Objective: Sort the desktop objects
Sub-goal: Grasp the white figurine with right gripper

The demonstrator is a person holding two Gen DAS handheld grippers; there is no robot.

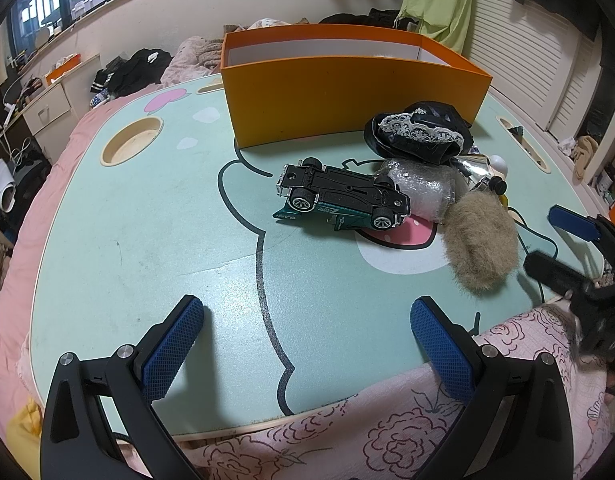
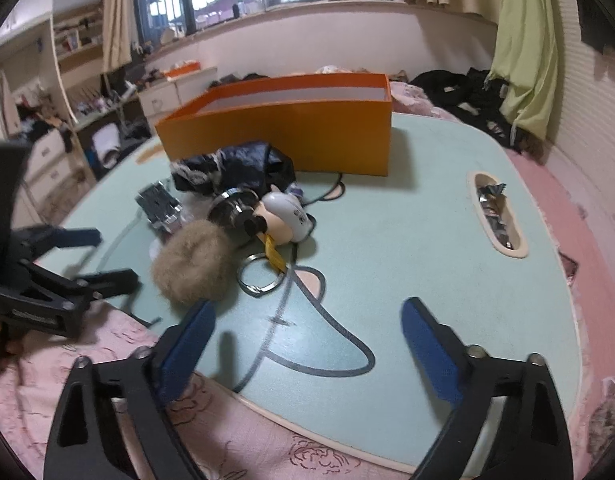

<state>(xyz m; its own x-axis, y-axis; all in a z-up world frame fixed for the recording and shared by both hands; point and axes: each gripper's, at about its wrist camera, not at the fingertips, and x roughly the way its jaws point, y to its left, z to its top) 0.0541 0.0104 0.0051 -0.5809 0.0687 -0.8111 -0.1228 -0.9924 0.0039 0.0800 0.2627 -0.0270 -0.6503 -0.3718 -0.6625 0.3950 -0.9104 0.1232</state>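
An open orange box (image 1: 347, 92) stands at the far side of the mint lap table (image 1: 127, 240). In front of it lies a pile: a toy car (image 1: 343, 196) on its roof, a black lace-trimmed cloth (image 1: 419, 132), a bubble-wrap bundle (image 1: 423, 188) and a tan fur pompom (image 1: 479, 244). In the right wrist view a white figurine keychain (image 2: 283, 216) with a key ring (image 2: 261, 276) lies beside the pompom (image 2: 191, 264). My left gripper (image 1: 307, 312) hangs open over the near edge, short of the car. My right gripper (image 2: 307, 312) is open and holds nothing, just right of the pompom.
A round cup recess (image 1: 131, 146) sits at the table's left, and a slot (image 2: 495, 212) holding wrappers at its right. Pink floral bedding (image 1: 387, 432) lies under the near edge. Clothes and drawers crowd the room behind.
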